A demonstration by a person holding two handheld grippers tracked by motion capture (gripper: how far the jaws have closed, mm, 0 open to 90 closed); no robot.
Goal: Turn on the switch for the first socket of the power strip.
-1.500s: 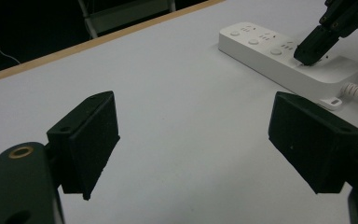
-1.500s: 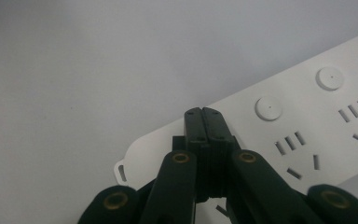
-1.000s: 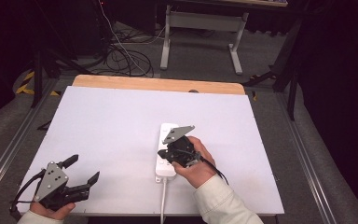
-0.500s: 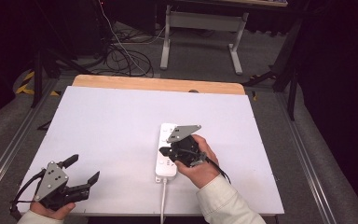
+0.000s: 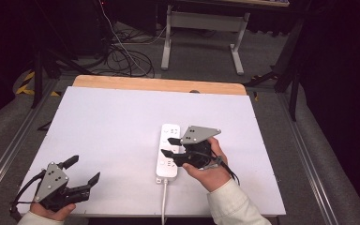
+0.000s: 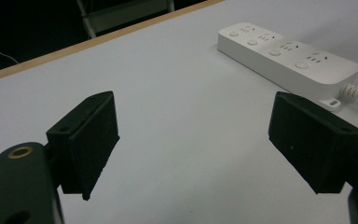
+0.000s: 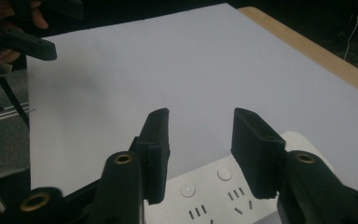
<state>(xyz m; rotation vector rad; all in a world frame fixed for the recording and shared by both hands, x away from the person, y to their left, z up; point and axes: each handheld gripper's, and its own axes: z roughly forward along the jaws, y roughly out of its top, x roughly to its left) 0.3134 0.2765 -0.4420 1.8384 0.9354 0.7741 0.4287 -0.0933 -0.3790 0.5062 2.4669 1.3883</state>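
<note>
High view, white plastic strip (image 5: 168, 151) (oblong), matte table (image 5: 108, 126)

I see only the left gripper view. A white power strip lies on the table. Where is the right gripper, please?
Observer: The right gripper is over the middle of the power strip.
Operator: Does it hold something?
Observer: No. Its jaws have just been opening, and nothing is between them.
Operator: Where does the cord go?
Observer: The cord runs straight to the table's near edge, beside the person's right sleeve.
</note>
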